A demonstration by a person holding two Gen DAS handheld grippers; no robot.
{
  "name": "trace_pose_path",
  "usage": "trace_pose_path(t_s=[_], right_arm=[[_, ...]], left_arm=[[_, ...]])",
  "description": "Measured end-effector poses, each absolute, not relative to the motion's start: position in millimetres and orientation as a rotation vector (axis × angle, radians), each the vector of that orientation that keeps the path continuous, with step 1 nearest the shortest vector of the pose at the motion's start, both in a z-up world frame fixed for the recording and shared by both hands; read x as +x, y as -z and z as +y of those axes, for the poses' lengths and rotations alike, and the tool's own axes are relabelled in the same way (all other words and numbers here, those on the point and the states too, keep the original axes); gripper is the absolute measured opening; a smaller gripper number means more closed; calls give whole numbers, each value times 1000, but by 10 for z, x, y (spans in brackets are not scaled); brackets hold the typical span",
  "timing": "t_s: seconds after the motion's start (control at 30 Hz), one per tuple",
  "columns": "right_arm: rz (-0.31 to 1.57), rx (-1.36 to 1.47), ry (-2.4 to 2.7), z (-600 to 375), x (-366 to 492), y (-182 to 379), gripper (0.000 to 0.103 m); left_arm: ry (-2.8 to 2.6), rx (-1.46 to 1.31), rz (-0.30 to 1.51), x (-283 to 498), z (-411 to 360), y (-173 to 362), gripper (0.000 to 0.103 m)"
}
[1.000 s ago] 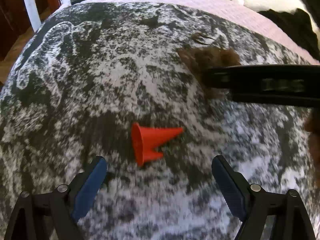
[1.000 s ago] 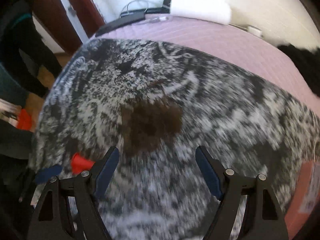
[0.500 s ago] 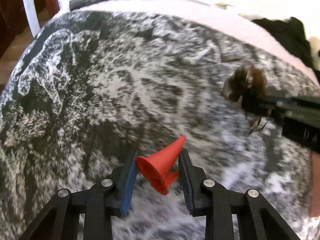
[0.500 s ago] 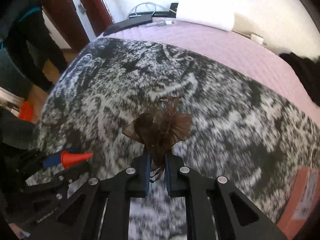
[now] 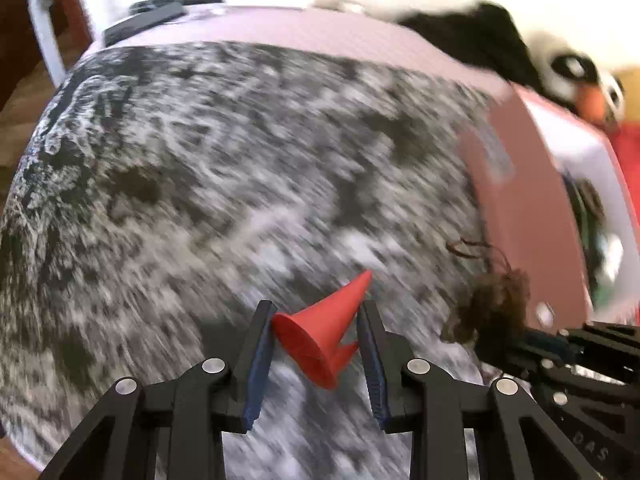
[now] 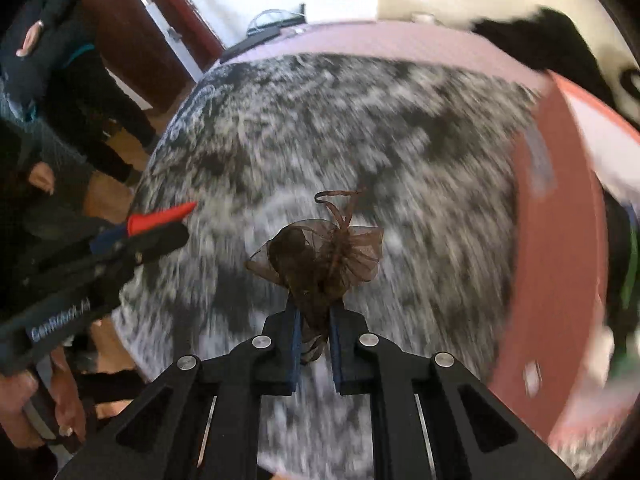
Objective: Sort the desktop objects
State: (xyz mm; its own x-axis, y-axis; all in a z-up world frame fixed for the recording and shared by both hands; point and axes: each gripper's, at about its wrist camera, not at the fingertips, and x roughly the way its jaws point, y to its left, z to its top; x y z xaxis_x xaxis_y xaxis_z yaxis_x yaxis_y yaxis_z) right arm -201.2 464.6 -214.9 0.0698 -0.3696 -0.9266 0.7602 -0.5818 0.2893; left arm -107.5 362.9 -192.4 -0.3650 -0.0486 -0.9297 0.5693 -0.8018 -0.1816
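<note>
Spreading across both views, a grey-and-white mottled blanket (image 5: 224,168) covers a bed; its left edge curves down toward a wooden floor (image 5: 24,92), and its far edge meets a pink sheet (image 5: 280,24). Most of the blanket lies bare between the tools and that far edge. On the right a pink box (image 5: 532,208) stands on the blanket, its near wall forming the boundary on that side; its white inside holds dark and green things too blurred to name. Beyond the box lies a black-and-white plush toy (image 5: 568,68). A dark flat device (image 5: 144,24) sits at the far left corner of the bed. In the right wrist view a person in dark clothes (image 6: 60,60) stands left of the bed beside a dark red door (image 6: 160,20).

The left tool (image 5: 316,340) is narrowed onto a red cone (image 5: 320,332), one blue pad against its wide rim on each side, its tip pointing up and away to the right, clear of the blanket. The right tool (image 6: 314,340) is almost fully closed, pinching the lower end of a brown mesh pouch (image 6: 320,256); the gathered top and ribbon fan out above the fingertips. The pouch is off the blanket, near the box wall. The two tools are close side by side, the left one just left of the right
</note>
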Motion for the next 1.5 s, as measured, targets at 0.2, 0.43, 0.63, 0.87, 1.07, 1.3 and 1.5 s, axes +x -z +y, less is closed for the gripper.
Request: trace_pose_path(t_s=[0.2, 0.43, 0.63, 0.87, 1.07, 1.3, 1.5], right_arm=[[401, 1584, 1701, 5964, -1929, 1713, 12], [339, 1588, 1937, 7148, -2670, 993, 12], [339, 1439, 2114, 7407, -3664, 665, 12], [346, 1435, 2217, 7212, -4483, 998, 80], [273, 1454, 2212, 7268, -4566, 1104, 80], [248, 1495, 2193, 7318, -4513, 1219, 80], [236, 1488, 2191, 7233, -4414, 1166, 80]], left_arm=[[2281, 1610, 681, -1408, 4755, 1539, 35], [2497, 1535, 671, -2569, 5684, 942, 35], [2549, 1423, 558, -3601, 5789, 851, 36], [2429, 1398, 485, -4054, 5642, 1046, 89], [2307, 1455, 435, -4063, 5560, 1220, 90], [2301, 1437, 422, -3996, 5511, 1189, 90], [2334, 1386, 426, -3907, 5451, 1081, 93]])
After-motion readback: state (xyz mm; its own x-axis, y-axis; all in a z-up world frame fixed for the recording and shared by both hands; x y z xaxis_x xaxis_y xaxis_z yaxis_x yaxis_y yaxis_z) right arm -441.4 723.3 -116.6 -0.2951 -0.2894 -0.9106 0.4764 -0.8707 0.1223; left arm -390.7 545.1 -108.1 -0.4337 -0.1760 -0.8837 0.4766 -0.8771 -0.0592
